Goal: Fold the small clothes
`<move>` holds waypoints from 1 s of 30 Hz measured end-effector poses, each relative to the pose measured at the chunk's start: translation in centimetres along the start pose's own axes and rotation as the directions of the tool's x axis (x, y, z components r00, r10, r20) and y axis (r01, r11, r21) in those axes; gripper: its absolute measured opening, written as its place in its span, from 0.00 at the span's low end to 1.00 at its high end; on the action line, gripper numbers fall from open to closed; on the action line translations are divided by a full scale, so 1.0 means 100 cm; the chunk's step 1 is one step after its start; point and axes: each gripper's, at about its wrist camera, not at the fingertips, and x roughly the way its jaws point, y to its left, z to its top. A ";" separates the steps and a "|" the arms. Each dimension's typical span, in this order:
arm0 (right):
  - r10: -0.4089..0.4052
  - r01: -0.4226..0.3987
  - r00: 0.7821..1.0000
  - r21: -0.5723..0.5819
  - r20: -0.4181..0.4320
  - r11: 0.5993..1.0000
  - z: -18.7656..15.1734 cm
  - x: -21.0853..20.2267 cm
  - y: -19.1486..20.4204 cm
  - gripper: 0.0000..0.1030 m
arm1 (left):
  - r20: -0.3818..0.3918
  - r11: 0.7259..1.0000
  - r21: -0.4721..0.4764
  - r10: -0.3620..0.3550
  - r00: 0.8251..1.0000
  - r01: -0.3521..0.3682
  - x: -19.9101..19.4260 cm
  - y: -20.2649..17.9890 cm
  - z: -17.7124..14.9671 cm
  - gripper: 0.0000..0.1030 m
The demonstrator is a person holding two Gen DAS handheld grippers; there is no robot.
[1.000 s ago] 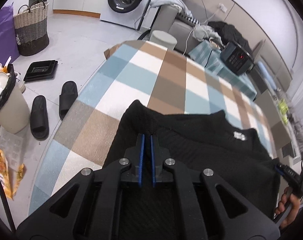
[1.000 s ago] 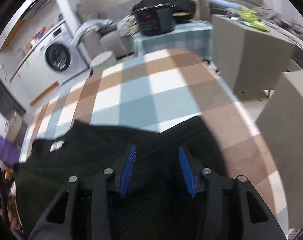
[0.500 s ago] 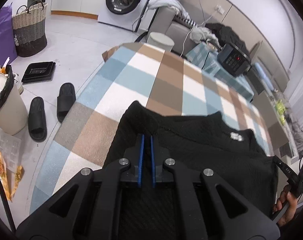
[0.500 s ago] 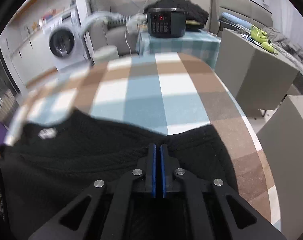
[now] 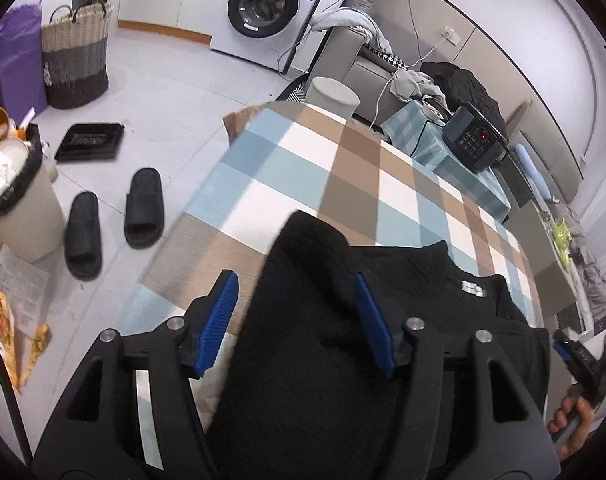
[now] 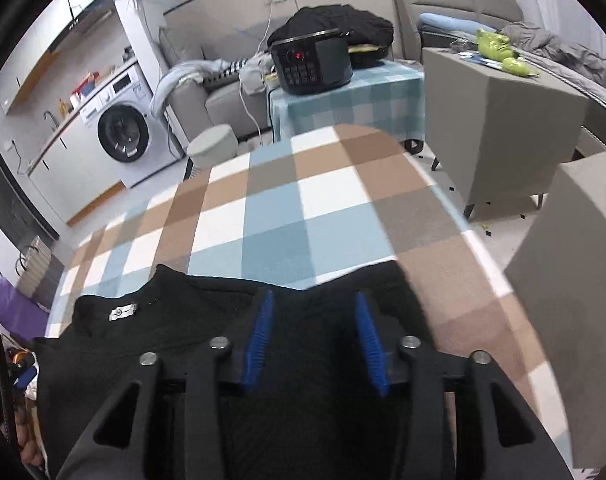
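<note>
- On the tabletop [image 5: 355,176], covered in a blue, brown and white checked cloth, lies a black textured knit top [image 5: 383,320], near edge of the tabletop, neckline away from the cameras
- small white label [image 5: 473,289] at the collar, also seen in the right wrist view [image 6: 123,312]
- left hand-held gripper [image 5: 299,320]: blue ribbed pads spread wide, nothing pinched; left shoulder corner of the top sits between and under them, left pad over bare checked cloth
- right hand-held gripper [image 6: 315,340]: blue pads apart, empty, hovering over the top's right shoulder part; whether the pads touch the fabric, cannot tell
- person's fingers [image 5: 575,428] on the other handle show at the lower right edge of the left wrist view
- floor left of the tabletop: pair of black slippers [image 5: 115,220], beige bin with black liner [image 5: 15,208], woven basket [image 5: 77,64]
- far back: white front-loading washing machine [image 5: 271,8]; black rice cooker [image 6: 311,64] on a small checked side table
</note>
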 end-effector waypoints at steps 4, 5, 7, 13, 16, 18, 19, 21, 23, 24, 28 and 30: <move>-0.008 0.009 1.000 0.045 -0.006 0.999 -0.004 -0.012 -0.030 0.49 | -0.048 0.999 0.017 0.049 0.998 -0.048 0.014 0.007 0.004 0.58; -0.015 0.015 1.000 0.059 -0.010 0.998 -0.005 -0.013 -0.038 0.51 | -0.053 0.998 0.026 0.053 0.997 -0.052 0.018 0.007 0.004 0.58; -0.020 0.023 0.999 0.101 -0.028 0.995 -0.007 -0.012 -0.055 0.51 | -0.045 0.997 0.053 0.064 0.997 -0.061 0.026 0.004 0.004 0.58; 0.080 -0.070 0.995 0.146 -0.065 0.987 -0.007 0.008 -0.068 0.51 | -0.021 0.998 0.062 0.019 1.000 -0.018 0.041 -0.002 0.005 0.20; 0.078 -0.072 0.996 0.121 -0.047 0.990 -0.002 0.015 -0.058 0.51 | 0.030 0.998 0.063 0.026 0.999 -0.028 0.035 -0.003 0.007 0.04; 0.074 -0.071 0.997 0.097 -0.030 0.993 0.000 0.020 -0.050 0.43 | 0.045 0.999 0.050 0.019 0.999 -0.022 0.031 -0.001 0.008 0.04; 0.061 -0.058 0.998 0.082 -0.030 0.995 0.000 0.024 -0.045 0.33 | 0.053 0.999 0.041 0.015 0.998 -0.017 0.029 0.000 0.009 0.04; 0.038 -0.036 0.999 0.057 -0.019 0.998 0.001 0.030 -0.039 0.24 | 0.068 0.999 0.032 0.013 0.998 -0.015 0.024 0.001 0.009 0.04; 0.034 -0.035 0.999 0.062 0.009 0.997 0.001 0.025 -0.040 0.08 | 0.084 1.000 0.025 0.001 0.997 -0.003 0.016 0.001 0.009 0.03; 0.046 -0.049 0.998 0.081 0.038 0.996 0.001 0.018 -0.043 0.08 | 0.092 1.000 0.023 -0.006 0.996 0.003 0.013 0.001 0.009 0.03; 0.087 -0.099 0.985 0.079 0.147 0.992 0.008 -0.014 -0.041 0.06 | 0.139 0.999 0.005 -0.042 0.989 0.042 -0.009 -0.002 0.012 0.03; 0.087 -0.100 0.979 0.063 0.186 0.993 0.015 -0.025 -0.033 0.06 | 0.163 0.999 0.001 -0.043 0.986 0.044 -0.018 -0.003 0.015 0.03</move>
